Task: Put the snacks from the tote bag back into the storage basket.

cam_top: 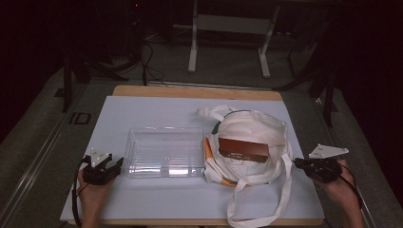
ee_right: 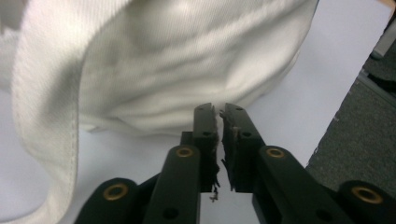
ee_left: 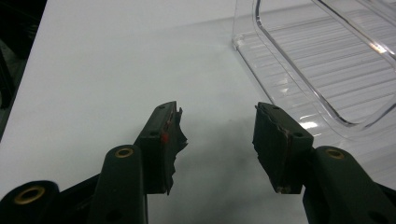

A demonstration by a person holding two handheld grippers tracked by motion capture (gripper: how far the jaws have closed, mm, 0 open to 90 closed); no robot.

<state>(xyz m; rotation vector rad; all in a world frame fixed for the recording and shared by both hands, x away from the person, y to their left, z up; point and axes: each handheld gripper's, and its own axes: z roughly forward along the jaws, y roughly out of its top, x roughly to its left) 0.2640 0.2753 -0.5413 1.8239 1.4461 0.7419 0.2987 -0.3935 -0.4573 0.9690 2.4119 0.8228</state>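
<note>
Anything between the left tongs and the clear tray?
Nothing: in the high view just bare white board separates the left tongs from the clear tray; the left gripper view agrees.

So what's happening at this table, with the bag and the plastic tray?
A person sits at a white table with a hand-held gripper in each hand. The left hand-held gripper rests open beside an empty clear plastic tray, touching nothing. The right hand-held gripper is shut, with nothing between its jaws, just short of a white cloth bag. A brown box lies on the bag, next to the tray. Neither is held.
</note>
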